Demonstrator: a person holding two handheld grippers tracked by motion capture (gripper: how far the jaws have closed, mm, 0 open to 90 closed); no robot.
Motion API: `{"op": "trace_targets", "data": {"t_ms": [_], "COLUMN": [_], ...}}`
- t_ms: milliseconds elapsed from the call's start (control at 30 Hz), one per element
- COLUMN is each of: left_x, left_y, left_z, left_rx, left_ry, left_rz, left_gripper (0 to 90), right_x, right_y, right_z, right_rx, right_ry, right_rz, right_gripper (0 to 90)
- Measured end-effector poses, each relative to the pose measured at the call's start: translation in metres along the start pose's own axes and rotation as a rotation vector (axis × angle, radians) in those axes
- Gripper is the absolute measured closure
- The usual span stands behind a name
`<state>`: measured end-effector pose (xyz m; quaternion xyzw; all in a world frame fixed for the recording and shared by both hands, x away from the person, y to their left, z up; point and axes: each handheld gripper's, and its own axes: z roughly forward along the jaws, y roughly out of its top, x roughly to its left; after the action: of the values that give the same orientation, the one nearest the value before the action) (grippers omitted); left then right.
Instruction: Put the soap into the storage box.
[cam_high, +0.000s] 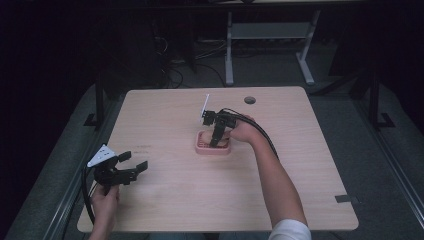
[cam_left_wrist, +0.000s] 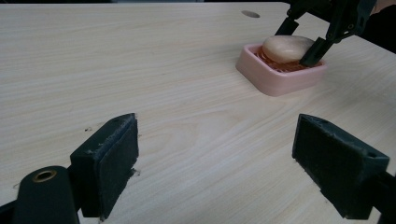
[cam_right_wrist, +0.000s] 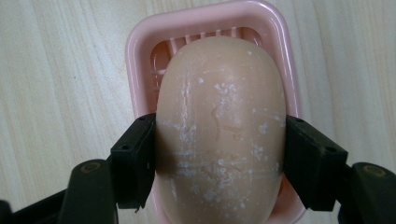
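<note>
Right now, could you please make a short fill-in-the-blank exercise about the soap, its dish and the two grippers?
1. The bar of soap lies in a dish whose colour is ____.
2. The right gripper has its fingers pressed against the two sides of the ____.
3. The left gripper holds nothing, and its fingers stand ____.
4. The dish rests on a table made of ____.

Missing words: pink; soap; open; wood

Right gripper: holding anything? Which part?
Right gripper clamps the beige oval soap bar across its long sides near one end, over the pink plastic soap dish. Left gripper is open, holding nothing.
</note>
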<state>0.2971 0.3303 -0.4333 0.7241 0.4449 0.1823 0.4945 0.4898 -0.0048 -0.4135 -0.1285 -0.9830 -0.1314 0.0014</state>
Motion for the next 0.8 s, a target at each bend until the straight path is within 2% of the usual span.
{"op": "trace_targets", "data": {"t_ms": [800], "left_x": [0.0012], "left_y": [0.0], "left_z": [0.0006], "left_rx": [0.001], "left_ry": [0.004], "left_rz": [-0.007], "left_gripper": [14.2], "right_x": [-0.0014], "right_y": [-0.0007], "right_z": [0.003], "right_rx": [-0.003], "right_ry": [0.004], "right_rz": [-0.007], "right_gripper": [31.5]}}
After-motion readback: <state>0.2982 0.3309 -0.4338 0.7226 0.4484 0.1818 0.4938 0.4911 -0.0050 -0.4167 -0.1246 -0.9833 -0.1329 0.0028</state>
